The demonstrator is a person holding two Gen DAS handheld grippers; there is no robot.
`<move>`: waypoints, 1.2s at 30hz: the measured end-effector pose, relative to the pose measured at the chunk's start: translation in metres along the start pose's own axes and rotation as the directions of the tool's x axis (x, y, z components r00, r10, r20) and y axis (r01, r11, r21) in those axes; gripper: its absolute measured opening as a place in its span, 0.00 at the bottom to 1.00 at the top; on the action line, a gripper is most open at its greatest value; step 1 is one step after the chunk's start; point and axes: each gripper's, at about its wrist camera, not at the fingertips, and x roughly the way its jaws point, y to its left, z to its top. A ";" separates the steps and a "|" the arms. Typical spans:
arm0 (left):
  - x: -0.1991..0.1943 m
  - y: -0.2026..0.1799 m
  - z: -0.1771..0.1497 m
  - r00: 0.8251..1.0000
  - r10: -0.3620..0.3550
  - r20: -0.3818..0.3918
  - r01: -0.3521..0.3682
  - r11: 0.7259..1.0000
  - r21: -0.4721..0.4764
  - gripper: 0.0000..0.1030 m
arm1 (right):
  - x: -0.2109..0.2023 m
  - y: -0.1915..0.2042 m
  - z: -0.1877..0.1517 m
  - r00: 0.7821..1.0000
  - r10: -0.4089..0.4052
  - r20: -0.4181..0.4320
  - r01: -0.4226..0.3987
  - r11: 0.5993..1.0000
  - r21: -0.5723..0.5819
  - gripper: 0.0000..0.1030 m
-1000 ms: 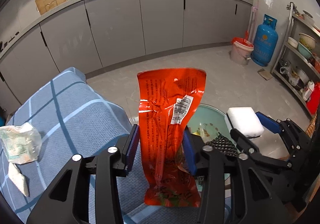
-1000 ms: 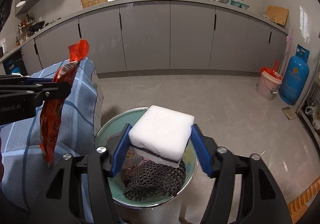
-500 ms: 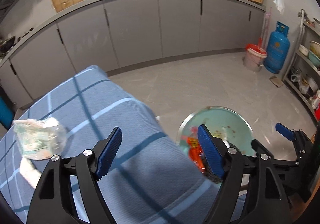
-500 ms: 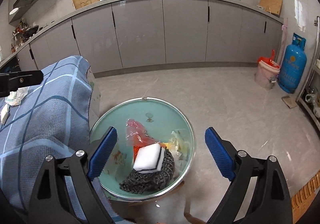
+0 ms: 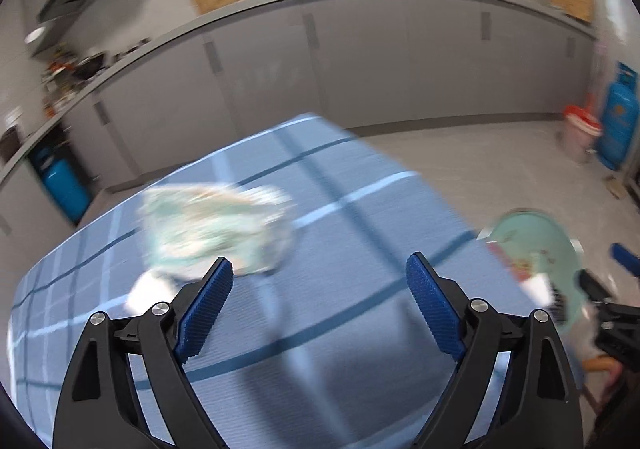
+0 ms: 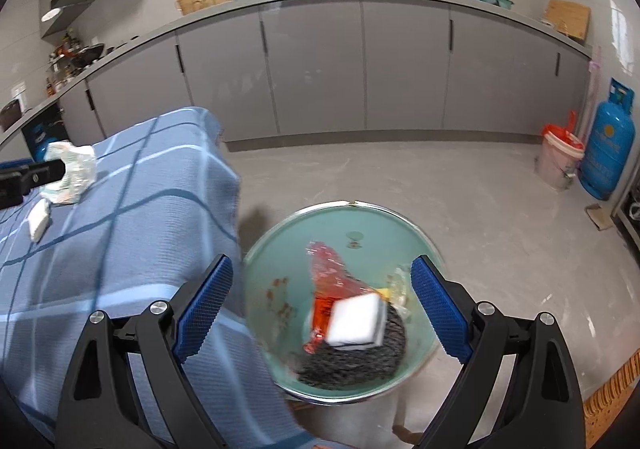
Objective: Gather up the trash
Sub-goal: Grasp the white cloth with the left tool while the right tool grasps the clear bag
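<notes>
My left gripper (image 5: 316, 305) is open and empty above the blue checked tablecloth (image 5: 360, 249). A crumpled pale plastic bag (image 5: 216, 229) lies just ahead and left of it, with a small white packet (image 5: 148, 291) beside it. My right gripper (image 6: 322, 307) is open and empty above the teal basin (image 6: 360, 221) on the floor. The basin holds a red wrapper (image 6: 332, 285), a white sponge (image 6: 354, 323) and a dark mesh scrubber (image 6: 352, 363). The bag (image 6: 74, 173) and packet (image 6: 40, 219) also show in the right wrist view.
Grey kitchen cabinets (image 6: 320, 69) with a sink line the back wall. A blue gas cylinder (image 6: 610, 147) and a bucket with a red bag (image 6: 560, 159) stand at the right. The table's edge (image 6: 236, 185) drops beside the basin.
Both grippers opened and dropped the red wrapper and the white sponge into the basin. My left gripper has since swung left over the table toward the crumpled bag.
</notes>
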 end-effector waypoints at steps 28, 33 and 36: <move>0.082 0.148 -0.038 0.967 0.042 -0.252 -0.117 0.950 -0.291 0.43 | 0.004 0.167 0.066 0.968 0.250 0.024 -0.235 0.935 -0.266 0.92; 0.072 0.155 -0.044 0.971 0.025 -0.239 -0.093 0.957 -0.275 0.27 | 0.021 0.205 0.084 0.958 0.286 0.005 -0.269 0.907 -0.325 0.92; 0.062 0.169 -0.049 0.973 0.048 -0.226 -0.108 0.959 -0.262 0.27 | 0.029 0.223 0.093 0.951 0.311 0.002 -0.292 0.894 -0.339 0.92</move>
